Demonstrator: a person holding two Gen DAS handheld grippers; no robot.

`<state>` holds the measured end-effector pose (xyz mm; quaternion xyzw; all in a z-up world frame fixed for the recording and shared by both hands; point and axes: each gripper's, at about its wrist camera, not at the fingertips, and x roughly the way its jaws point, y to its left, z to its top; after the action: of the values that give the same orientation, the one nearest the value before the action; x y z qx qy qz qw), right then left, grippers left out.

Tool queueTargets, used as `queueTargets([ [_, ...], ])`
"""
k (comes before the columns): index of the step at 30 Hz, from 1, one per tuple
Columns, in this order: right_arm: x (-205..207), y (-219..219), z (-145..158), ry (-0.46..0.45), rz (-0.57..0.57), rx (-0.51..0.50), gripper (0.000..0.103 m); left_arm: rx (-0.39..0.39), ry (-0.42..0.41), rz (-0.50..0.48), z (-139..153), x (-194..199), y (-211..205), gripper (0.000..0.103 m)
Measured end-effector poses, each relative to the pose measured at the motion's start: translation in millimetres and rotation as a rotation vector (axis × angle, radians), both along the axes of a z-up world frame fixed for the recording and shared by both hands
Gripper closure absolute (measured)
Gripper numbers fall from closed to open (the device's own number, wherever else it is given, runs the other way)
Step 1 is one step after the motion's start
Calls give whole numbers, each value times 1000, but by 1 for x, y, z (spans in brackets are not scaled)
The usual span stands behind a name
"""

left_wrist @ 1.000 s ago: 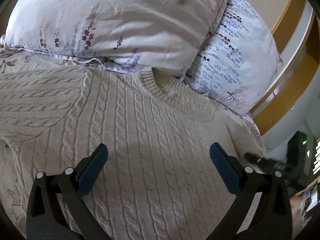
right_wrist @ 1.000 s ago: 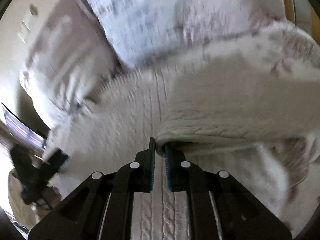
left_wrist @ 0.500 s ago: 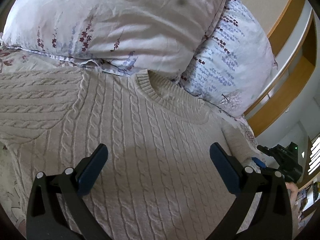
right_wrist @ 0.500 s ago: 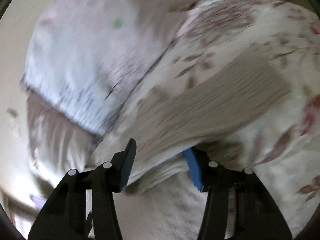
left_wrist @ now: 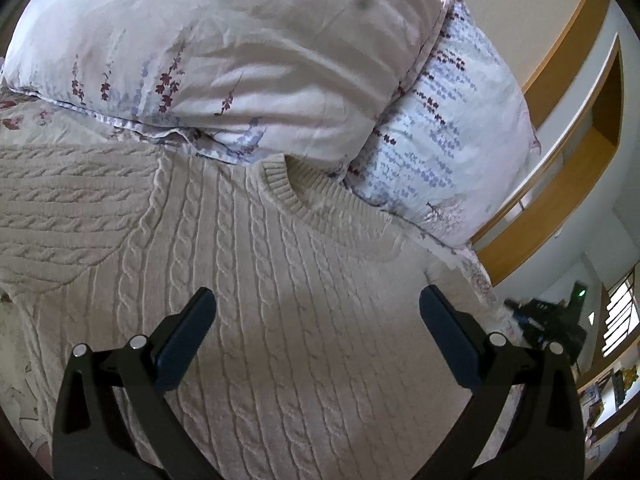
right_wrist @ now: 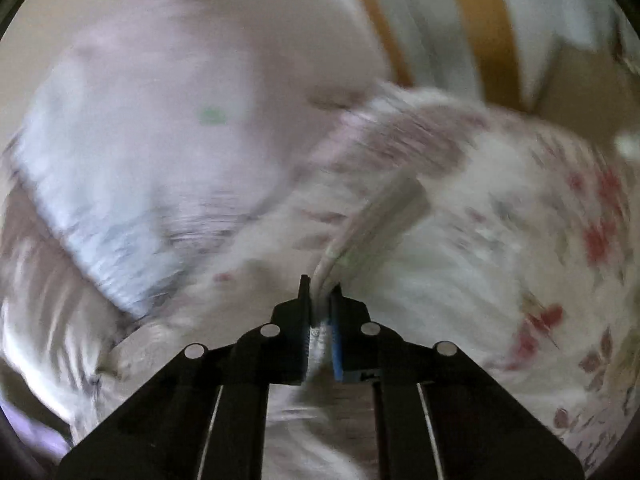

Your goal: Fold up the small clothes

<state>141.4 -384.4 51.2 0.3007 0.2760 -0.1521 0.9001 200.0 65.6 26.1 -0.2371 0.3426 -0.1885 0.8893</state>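
Observation:
A cream cable-knit sweater (left_wrist: 248,280) lies flat on the bed, its ribbed collar (left_wrist: 288,188) toward the pillows and one sleeve folded across at the left. My left gripper (left_wrist: 316,320) is open and empty, hovering over the sweater's chest. My right gripper (right_wrist: 320,300) is shut on the sweater's other sleeve (right_wrist: 376,216), which stretches away from the jaws over the floral sheet; this view is blurred by motion. The right gripper also shows dark at the right edge of the left wrist view (left_wrist: 548,320).
Two floral pillows (left_wrist: 248,52) (left_wrist: 448,152) lie against the headboard beyond the collar. A wooden headboard and shelf (left_wrist: 560,168) run along the right. The floral bedsheet (right_wrist: 520,248) lies under the sweater.
My right gripper let go of the sweater fabric, opened, swung to the sleeve and has shut on it. My left gripper stayed open over the chest, drifting slightly.

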Motion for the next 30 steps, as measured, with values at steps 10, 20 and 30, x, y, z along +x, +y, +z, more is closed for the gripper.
queueTargets([
  [10, 50, 234, 16, 13, 878, -101, 66, -232, -36, -23, 2, -1, 23, 2],
  [20, 24, 125, -16, 85, 559, 293, 45, -219, 195, -34, -12, 6, 8, 29],
  [30, 12, 40, -56, 86, 213, 435, 54, -229, 363, 93, -28, 13, 11, 55],
])
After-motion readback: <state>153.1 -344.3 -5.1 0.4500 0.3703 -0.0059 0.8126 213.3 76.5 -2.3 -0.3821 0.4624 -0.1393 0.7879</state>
